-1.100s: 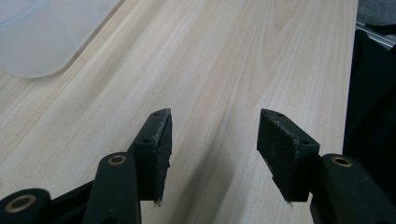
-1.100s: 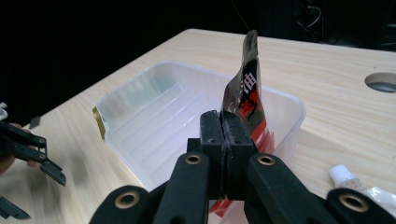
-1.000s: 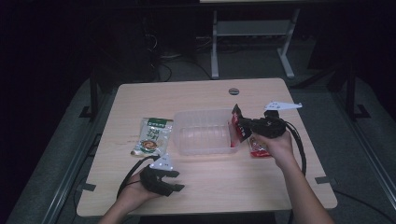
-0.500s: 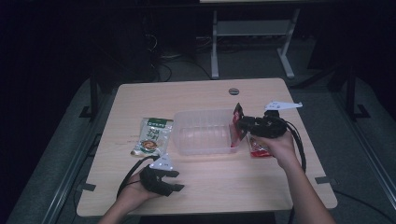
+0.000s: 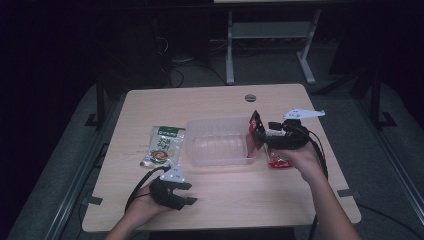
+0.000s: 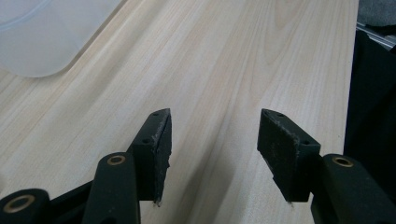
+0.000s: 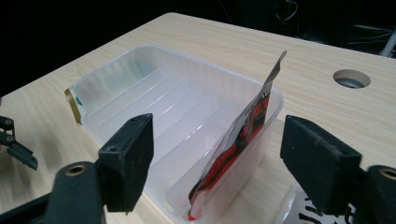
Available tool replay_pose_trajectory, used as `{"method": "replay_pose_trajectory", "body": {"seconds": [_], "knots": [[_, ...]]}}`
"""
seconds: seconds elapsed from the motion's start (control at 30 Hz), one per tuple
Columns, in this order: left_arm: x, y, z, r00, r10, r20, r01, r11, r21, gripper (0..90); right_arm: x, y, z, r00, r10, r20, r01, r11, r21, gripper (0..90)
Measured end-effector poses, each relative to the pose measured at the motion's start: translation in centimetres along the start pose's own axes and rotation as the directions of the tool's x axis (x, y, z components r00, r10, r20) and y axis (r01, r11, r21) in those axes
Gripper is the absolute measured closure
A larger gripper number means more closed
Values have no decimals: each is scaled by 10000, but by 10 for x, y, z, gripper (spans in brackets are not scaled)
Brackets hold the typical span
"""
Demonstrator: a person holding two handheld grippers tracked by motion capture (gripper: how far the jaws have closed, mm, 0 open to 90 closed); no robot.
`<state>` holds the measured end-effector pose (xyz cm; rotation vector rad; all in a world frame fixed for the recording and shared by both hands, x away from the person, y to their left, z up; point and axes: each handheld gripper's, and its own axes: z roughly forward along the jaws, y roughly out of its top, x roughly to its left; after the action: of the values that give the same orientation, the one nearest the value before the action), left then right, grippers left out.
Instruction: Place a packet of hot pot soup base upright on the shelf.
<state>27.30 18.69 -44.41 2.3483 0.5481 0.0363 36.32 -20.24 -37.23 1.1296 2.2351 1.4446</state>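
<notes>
Nearest the person, the left gripper [image 5: 186, 192] rests low on the wooden table [image 5: 225, 200] by the near edge, its jaws spread with only bare wood between them and nothing held. Farther in and to the right, the right gripper [image 5: 256, 134] is held at the right end of the clear plastic bin [image 5: 216, 150]; its jaws have just been opening and now stand wide. The red snack packet [image 7: 233, 149] stands between them without being pressed by either pad [image 7: 130, 158], and sits in the rightmost slot of the bin, against its right end wall. The packet stands on end, its long axis nearly upright, the top corner leaning slightly outward over the bin's rim and the bottom edge down on the bin floor. Just right of the bin, another red packet [image 5: 278, 159] lies flat beneath the right hand. Left of the bin, a green snack packet [image 5: 164, 146] lies flat, its long axis running near to far.
</notes>
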Motion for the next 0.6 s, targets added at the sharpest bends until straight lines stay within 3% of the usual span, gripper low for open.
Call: {"method": "replay_pose_trajectory", "body": {"seconds": [0.3,0.6], "knots": [[1,-1,-2,10000,-2,-25,2,10000,-28,429,3,-4,-11,9991,-292,294,283,9992,298,194],[2,-4,-8,9999,-83,-94,82,9999,-131,398,9,-22,-26,9982,-473,358,445,9962,747,188]]}}
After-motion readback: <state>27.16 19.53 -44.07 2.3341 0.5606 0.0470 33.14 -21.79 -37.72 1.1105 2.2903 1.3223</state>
